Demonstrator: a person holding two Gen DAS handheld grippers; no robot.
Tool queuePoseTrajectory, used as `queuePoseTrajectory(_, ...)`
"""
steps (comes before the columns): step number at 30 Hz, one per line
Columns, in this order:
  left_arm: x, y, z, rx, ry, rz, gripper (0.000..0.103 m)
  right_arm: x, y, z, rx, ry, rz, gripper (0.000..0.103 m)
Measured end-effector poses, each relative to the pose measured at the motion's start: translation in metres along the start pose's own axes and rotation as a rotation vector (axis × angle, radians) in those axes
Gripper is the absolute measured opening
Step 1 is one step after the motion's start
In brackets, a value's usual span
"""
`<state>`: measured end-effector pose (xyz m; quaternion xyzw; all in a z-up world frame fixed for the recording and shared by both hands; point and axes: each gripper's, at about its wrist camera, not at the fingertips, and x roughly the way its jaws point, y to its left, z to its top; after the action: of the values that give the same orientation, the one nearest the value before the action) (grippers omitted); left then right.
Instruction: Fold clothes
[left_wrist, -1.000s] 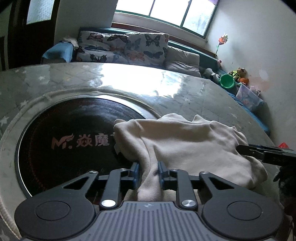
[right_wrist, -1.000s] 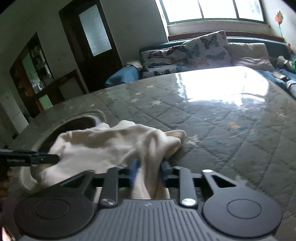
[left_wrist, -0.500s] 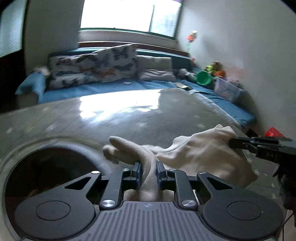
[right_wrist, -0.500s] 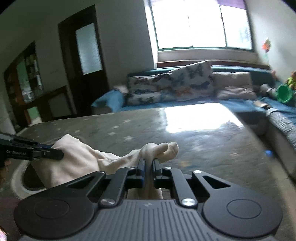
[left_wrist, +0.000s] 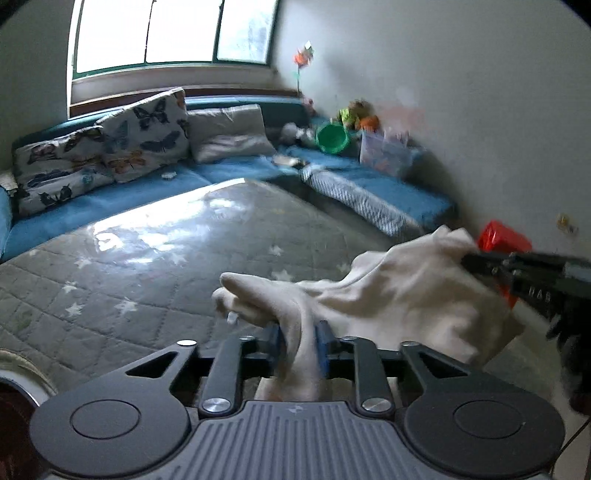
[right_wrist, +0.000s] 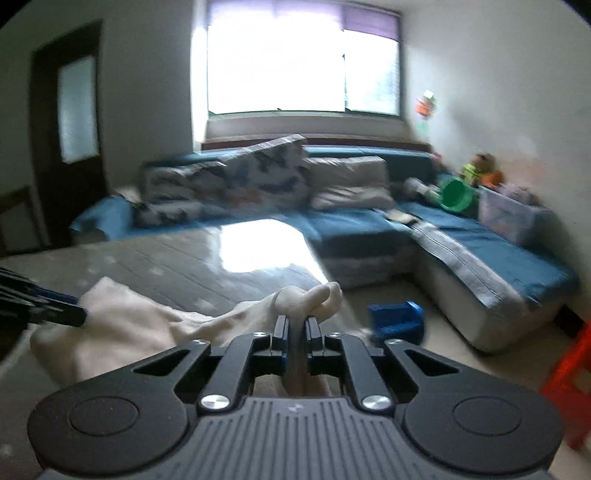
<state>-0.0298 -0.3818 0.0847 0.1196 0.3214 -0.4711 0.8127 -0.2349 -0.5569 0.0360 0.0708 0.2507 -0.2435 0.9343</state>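
- Cream garment (left_wrist: 388, 295), bunched and creased, hangs stretched between the two grippers above the grey star-quilted table cover (left_wrist: 147, 258), over the cover's right-hand side as the left wrist view shows it; whether its lowest folds touch the cover cannot be told.
- Blue corner sofa (right_wrist: 369, 221) stands beyond the table's far edge, with butterfly-print cushions (left_wrist: 110, 147) against its back and a green bowl (right_wrist: 457, 195) on its right wing.
- Left gripper (left_wrist: 300, 347) has a rolled fold of the garment between its blue pads, which press on it; its jaws are opening.
- Right gripper (right_wrist: 294, 334) is clamped on another thin fold, the jaws nearly together and easing apart.
- A small blue box (right_wrist: 397, 319) lies on the floor past the table's far right corner.
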Motion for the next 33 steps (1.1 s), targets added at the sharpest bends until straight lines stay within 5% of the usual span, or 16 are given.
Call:
queuePoseTrajectory(3, 0.001, 0.000, -0.006, 0.028, 0.016, 0.025, 0.043, 0.005, -0.006, -0.011, 0.006, 0.032, -0.030, 0.020)
queuePoseTrajectory(6, -0.010, 0.009, -0.011, 0.045, 0.010, 0.060, 0.045, 0.005, -0.002, -0.016, -0.002, 0.043, -0.021, 0.031)
queuePoseTrajectory(12, -0.049, 0.039, -0.023, 0.022, -0.016, 0.141, 0.055, -0.003, 0.038, -0.017, -0.061, 0.032, 0.090, 0.051)
queuePoseTrajectory(25, -0.168, 0.114, -0.107, -0.158, -0.057, 0.470, 0.072, 0.000, 0.189, 0.007, -0.212, -0.005, 0.411, 0.063)
queuePoseTrajectory(33, -0.212, 0.166, -0.181, -0.304, -0.019, 0.719, 0.080, 0.025, 0.270, 0.011, -0.296, 0.008, 0.512, 0.072)
